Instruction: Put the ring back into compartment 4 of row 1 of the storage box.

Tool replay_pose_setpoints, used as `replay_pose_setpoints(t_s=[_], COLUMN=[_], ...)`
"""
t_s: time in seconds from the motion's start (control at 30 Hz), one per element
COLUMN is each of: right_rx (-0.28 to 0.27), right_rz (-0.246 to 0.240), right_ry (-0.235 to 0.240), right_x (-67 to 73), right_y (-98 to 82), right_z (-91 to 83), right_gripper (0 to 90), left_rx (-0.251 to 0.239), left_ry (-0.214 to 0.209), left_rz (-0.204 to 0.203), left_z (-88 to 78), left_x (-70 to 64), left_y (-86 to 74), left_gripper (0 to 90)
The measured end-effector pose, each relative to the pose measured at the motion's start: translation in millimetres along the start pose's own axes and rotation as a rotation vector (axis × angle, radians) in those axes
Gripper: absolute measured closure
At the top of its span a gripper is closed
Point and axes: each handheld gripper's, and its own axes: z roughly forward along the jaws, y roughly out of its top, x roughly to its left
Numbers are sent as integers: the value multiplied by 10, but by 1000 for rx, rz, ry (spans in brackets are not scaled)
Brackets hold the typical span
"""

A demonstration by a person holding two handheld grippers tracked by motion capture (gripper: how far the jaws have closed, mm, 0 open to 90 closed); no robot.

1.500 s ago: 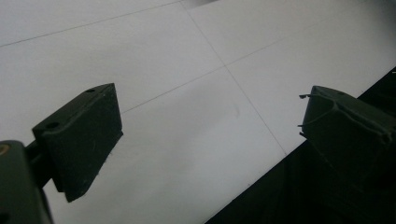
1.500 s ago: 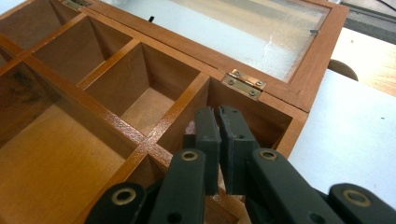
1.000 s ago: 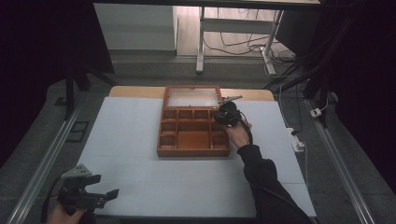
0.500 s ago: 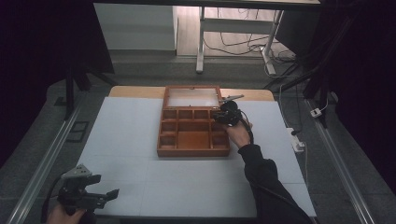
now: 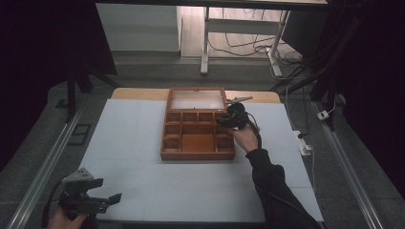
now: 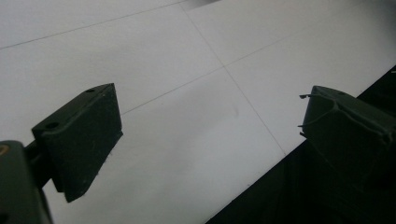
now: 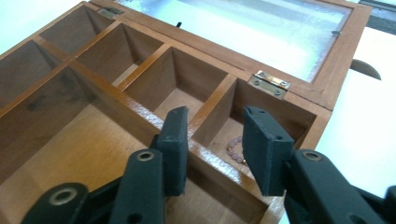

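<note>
A brown wooden box (image 5: 165, 131) with several compartments lies on the white table, its glass lid (image 5: 197, 99) folded flat behind it. In the right gripper view the box's divider (image 7: 140, 70) runs between the compartments, and a pale bead bracelet (image 7: 235, 149) lies in the back right corner compartment. My right gripper (image 5: 223, 120) (image 7: 212, 149) hovers just above that compartment, open, with nothing between its fingers. My left gripper (image 5: 113, 198) (image 6: 205, 135) stands open over bare table near the front left corner, far from the box.
A small tool-like object (image 5: 240, 99) lies on the table just right of the lid. A white power strip (image 5: 303, 141) sits past the table's right edge. The white tabletop (image 5: 133, 129) spreads bare around the box; its front edge (image 6: 261, 177) runs close to my left gripper.
</note>
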Motion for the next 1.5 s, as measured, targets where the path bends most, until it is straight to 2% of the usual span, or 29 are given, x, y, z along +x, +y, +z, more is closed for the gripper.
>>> replay_pose_setpoints(t_s=[0.47,0.5,0.7,0.9,1.07,1.27,1.5], right_rx=[0,4,-4,-23,-26,-12,-5], right_rz=[6,9,0,-13,-18,-25,-48], right_ry=[62,66,70,76,82,91,91], right_x=[92,106,145,200,223,272,340], right_y=[0,-1,-3,-43,-68,-102,-162], right_z=[-90,-102,-164,-273,-339,-417,-486], right_gripper=[390,354,298,193,154,80,41], left_rx=[-2,-2,-2,-1,-1,2,3], left_ry=[-2,-1,-1,0,0,0,1], left_rz=[-1,-1,-2,-2,-2,1,3], left_z=[-1,-1,-1,1,1,3,3], left_x=[4,4,5,4,3,0,-1], left_y=[-1,-1,-1,0,0,2,3], left_gripper=[49,49,49,49,49,49,50])
